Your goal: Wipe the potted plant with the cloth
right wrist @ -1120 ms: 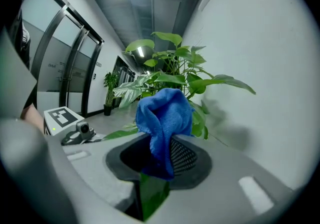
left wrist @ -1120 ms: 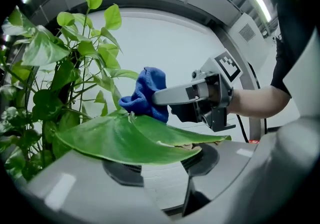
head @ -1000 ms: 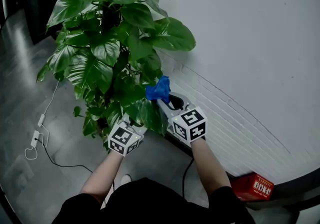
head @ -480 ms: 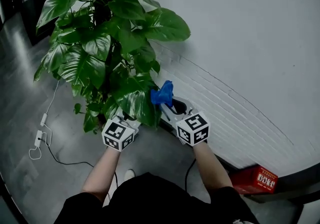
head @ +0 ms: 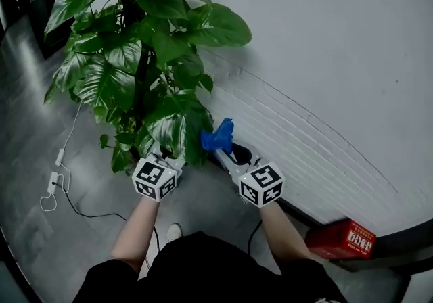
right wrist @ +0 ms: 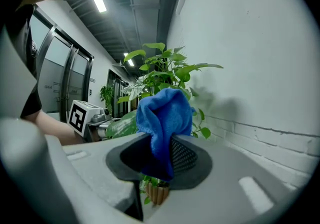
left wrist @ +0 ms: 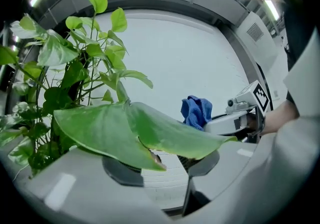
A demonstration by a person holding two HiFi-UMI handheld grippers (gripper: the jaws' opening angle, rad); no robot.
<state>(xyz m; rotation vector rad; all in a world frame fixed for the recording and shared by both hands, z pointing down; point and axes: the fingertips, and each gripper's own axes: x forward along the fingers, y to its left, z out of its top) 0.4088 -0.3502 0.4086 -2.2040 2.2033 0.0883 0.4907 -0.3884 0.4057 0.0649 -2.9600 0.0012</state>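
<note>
There is one potted plant with broad, glossy green leaves (head: 135, 58), one crumpled blue cloth (head: 217, 136), and two grippers. There is also one red box (head: 342, 239) and one white power strip with its cable (head: 53, 183) on the grey floor (head: 40, 153).

The left gripper (head: 172, 163) has its jaws about half apart. A large drooping leaf (left wrist: 130, 128) lies across the top of their tips, and bare wall shows through the gap between them, so they clamp nothing. The right gripper (head: 223, 149) has its jaws closed on the cloth, which bunches up above their tips. It sits just beside the leaf's right edge, to the right of the left jaws.

A second ago the cloth was higher and pressed against the foliage. Now the right jaws have come down and sit level with the left ones, and the left jaws have kept their place under the leaf.
</note>
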